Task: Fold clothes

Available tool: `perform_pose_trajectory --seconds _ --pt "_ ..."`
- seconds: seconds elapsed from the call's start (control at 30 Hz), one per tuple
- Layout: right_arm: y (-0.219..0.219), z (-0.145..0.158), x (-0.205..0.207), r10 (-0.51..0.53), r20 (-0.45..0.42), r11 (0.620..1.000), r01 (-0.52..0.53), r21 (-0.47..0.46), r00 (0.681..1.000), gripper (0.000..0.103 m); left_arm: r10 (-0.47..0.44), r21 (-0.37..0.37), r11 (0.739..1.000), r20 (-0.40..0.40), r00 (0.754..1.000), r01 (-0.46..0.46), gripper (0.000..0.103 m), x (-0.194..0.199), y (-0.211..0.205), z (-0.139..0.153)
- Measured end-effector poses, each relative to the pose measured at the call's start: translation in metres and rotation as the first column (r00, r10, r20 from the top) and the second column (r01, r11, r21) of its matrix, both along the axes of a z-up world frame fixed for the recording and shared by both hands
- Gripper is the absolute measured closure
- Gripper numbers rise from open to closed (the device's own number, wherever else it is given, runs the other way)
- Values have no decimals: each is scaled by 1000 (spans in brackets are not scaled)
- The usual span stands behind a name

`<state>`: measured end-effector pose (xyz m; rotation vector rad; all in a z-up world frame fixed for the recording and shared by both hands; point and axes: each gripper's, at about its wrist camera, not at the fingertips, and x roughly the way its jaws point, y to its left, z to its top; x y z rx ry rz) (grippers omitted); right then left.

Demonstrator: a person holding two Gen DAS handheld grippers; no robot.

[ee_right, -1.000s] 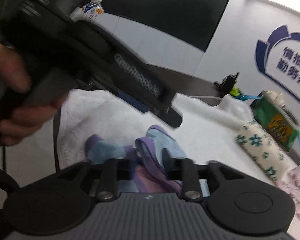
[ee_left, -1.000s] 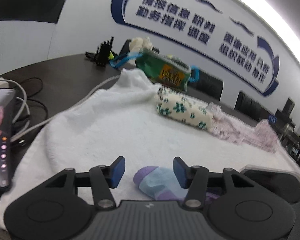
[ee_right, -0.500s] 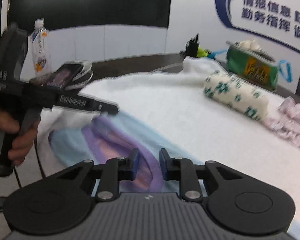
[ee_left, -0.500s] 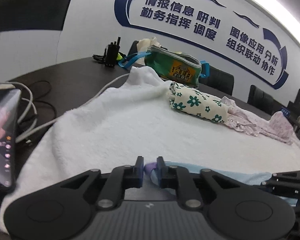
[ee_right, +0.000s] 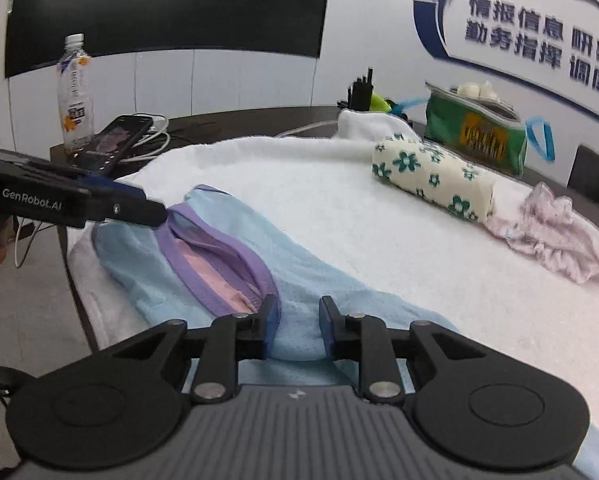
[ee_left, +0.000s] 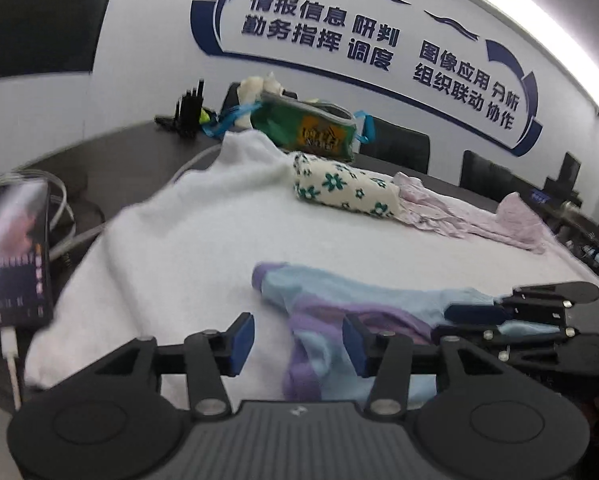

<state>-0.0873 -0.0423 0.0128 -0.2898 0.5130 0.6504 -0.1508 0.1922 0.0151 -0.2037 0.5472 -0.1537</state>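
White wall (ee_left: pixel 147 92) with blue lettering (ee_left: pixel 323 28); dark table (ee_left: pixel 131 152); black chairs (ee_left: pixel 399 148)

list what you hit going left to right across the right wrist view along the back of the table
water bottle → phone → black pen holder → floral roll → green bag → pink garment

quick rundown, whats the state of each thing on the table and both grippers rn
blue garment: spread flat on the towel, unfolded
floral roll: rolled up
pink garment: crumpled
white towel: laid out
phone: screen lit
bottle: upright, capped
left gripper: opening, holding nothing
right gripper: opening, fabric between jaws
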Motion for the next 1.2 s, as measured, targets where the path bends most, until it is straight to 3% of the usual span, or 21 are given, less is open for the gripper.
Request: perform_pose_trajectory --seconds 0.03,0.07,0.13,0.2,0.37,0.43,0.57,0.73,0.93,1.03,1.2 --pt "1 3 1 5 2 1000 -5 20 1000 78 -1 -1 1000 -7 1000 1 64 -1 2 -2" --pt "1 7 3 10 4 999 -10 40 1000 78 1 -11 1000 -16 1000 -1 79 1 4 -3" --pt "4 12 5 20 13 998 -20 66 1000 78 24 -47 999 -42 999 -26 98 8 9 -7" --pt "12 11 5 40 28 998 -41 56 999 78 64 -82 994 -61 996 -69 99 12 14 -10" --pt "25 7 0 100 38 993 -102 61 994 76 98 -74 992 -66 993 -102 99 12 18 -11" --pt "31 8 -2 126 54 990 -129 55 991 71 111 -94 989 -71 991 -118 93 9 21 -9" --pt "46 11 -1 232 95 972 -233 9 968 58 135 -104 985 -59 989 -140 91 4 28 -4" --pt "78 7 10 316 90 946 -307 -107 944 59 159 -92 982 -61 985 -164 90 1 33 -2" --pt "104 3 13 367 26 924 -361 -124 930 59 170 -71 982 -54 984 -174 84 -2 37 -3" --pt "110 -5 14 358 -16 927 -357 -115 934 70 168 -77 982 -53 984 -172 84 -2 41 -4" --pt "111 -10 3 326 8 941 -324 -98 945 87 161 -80 983 -49 986 -164 84 -2 44 -5"
